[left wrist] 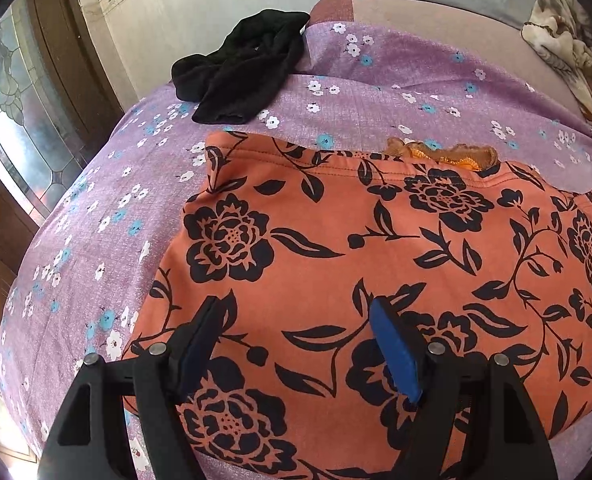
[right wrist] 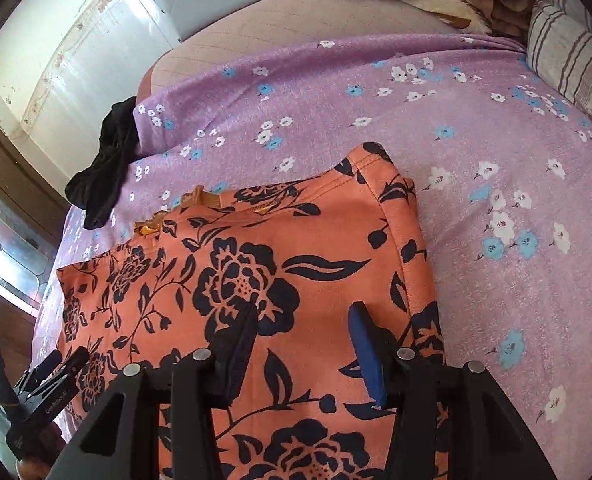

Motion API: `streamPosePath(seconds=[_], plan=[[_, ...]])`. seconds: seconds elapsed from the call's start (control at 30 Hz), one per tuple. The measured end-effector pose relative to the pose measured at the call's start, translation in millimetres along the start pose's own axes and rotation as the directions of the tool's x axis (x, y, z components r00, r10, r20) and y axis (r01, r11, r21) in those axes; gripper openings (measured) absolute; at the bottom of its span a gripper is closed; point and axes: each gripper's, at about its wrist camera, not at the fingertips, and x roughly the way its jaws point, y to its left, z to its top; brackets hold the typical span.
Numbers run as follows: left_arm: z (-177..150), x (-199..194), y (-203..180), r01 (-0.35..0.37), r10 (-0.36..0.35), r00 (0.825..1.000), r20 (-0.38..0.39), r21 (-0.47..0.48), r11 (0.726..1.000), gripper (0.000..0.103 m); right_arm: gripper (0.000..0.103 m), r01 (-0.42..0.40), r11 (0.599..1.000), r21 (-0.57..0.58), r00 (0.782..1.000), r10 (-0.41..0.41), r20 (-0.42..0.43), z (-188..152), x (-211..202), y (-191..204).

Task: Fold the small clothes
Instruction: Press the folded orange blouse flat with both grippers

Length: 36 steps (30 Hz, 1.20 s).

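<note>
The orange flowered cloth [left wrist: 375, 264] lies spread flat on the purple bed sheet [left wrist: 96, 216]. It looks thin, soft and light, so it will bend and flop when lifted. The left tool [left wrist: 296, 340] hangs over it with its jaws wide and nothing in them. The right tool [right wrist: 301, 344] is half open and empty too. The near corners look best to pinch.

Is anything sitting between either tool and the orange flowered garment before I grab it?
Nothing visible. Both tools, left and right, are open directly over the orange garment with bare cloth between the fingers. The black garment lies apart, at the far edge of the purple sheet.
</note>
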Motion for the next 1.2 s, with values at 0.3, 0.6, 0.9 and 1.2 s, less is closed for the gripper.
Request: streamPosePath(seconds=[0.3, 0.6, 0.9, 1.2], plan=[[5, -17, 12, 0.013, -0.009, 0.997, 0.081, -0.045, 0.999, 0.076, 0.052, -0.018, 1.000, -0.012, 0.999, 0.019, 0.051, -4, -9, 10], [6, -40, 36, 0.006, 0.009, 0.991, 0.135, -0.111, 0.994, 0.076, 0.052, -0.077, 0.995, -0.071, 0.995, 0.081, 0.053, -12, -16, 34], [-1, -53, 47, 0.002, 0.017, 0.989, 0.146, -0.128, 0.992, 0.076, 0.052, -0.087, 0.989, -0.123, 0.996, 0.091, 0.023, -27, -19, 51], [-11, -54, 47, 0.004, 0.011, 0.992, 0.126, -0.119, 0.993, 0.076, 0.052, -0.067, 0.987, -0.146, 0.997, 0.060, -0.053, -43, -7, 53]])
